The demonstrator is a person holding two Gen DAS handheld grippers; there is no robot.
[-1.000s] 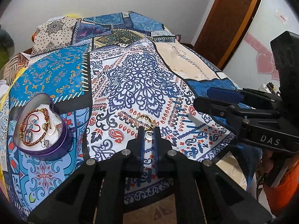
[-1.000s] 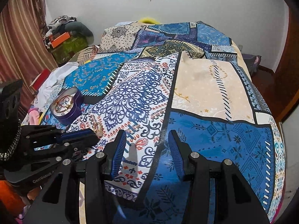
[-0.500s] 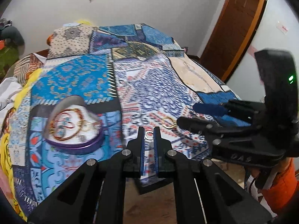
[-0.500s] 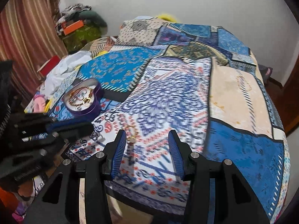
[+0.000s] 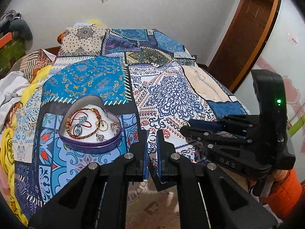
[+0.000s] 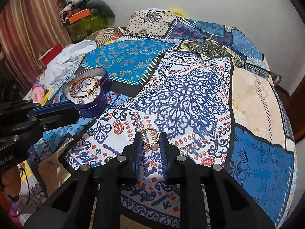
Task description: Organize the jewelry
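Since a second ago, both of my tools have swung leftward across the bed (image 6: 253,95): the heart-shaped tin (image 5: 89,133) now sits just ahead-left of my left jaws, and my right jaws have narrowed from wide open around the gold ring (image 6: 150,135).

What the next move turns on is the tin's bearing from my left gripper (image 5: 152,137): it lies near, forward and to the left, open side up, with bracelets (image 5: 82,122) and charms already on its white lining. My left hand is the nearer one to it.

My left jaws are nearly together, pinching a small silver ring (image 5: 152,138) upright between the blue pads. I judge it ready to carry over the tin's rim and let go.

My right gripper (image 6: 150,143) is partly open, its fingers to either side of the gold ring, which lies on the patterned bedspread with a second small loop beside it. Whether the pads touch it yet, I cannot tell.
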